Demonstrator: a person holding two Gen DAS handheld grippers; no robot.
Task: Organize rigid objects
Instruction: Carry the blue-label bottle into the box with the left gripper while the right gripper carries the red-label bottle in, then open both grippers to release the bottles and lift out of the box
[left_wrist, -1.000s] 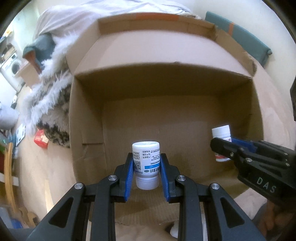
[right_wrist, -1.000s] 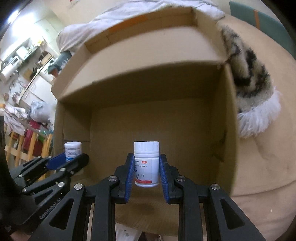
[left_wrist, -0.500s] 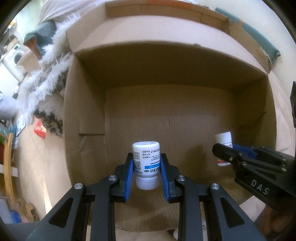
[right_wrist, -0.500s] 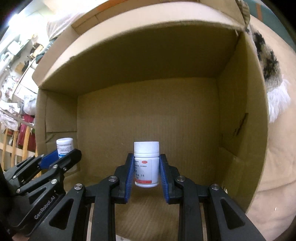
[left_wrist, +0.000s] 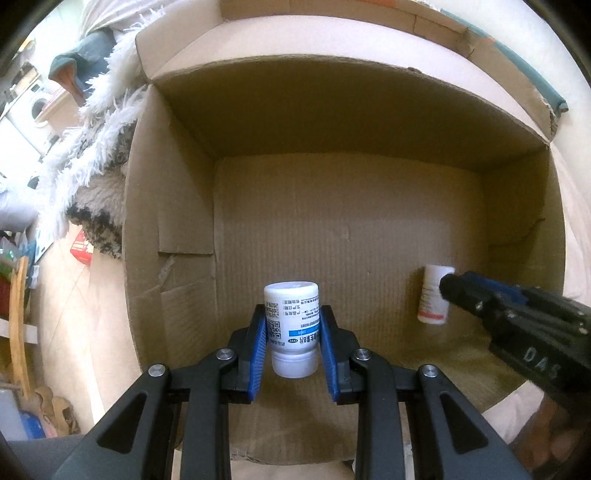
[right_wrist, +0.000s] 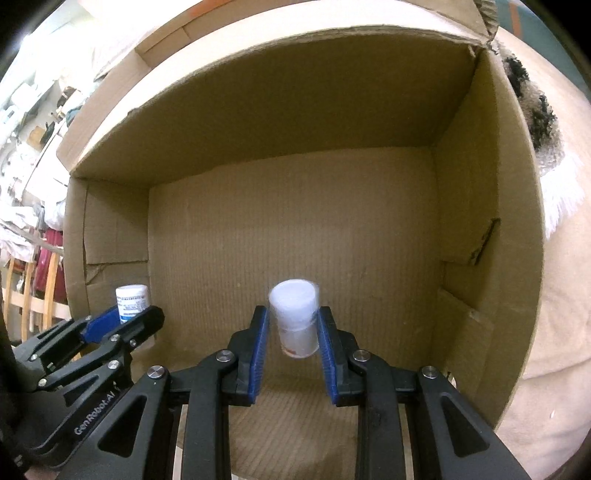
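So both bottles sit over the cardboard box (left_wrist: 170, 206) floor: left gripper (left_wrist: 291, 343) jaws clamp the blue-label bottle (left_wrist: 291, 325), right gripper (right_wrist: 293, 332) jaws clamp the red-label bottle (right_wrist: 295, 321). I'd lower each until it touches down, then release.

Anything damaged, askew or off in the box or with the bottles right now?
Minor only. The cardboard box has a torn, creased inner flap on its left wall and a small tear on the right wall. The blue-label bottle sits cap-down in the left gripper. The red-label bottle in the right gripper is blurred. Nothing spilled.
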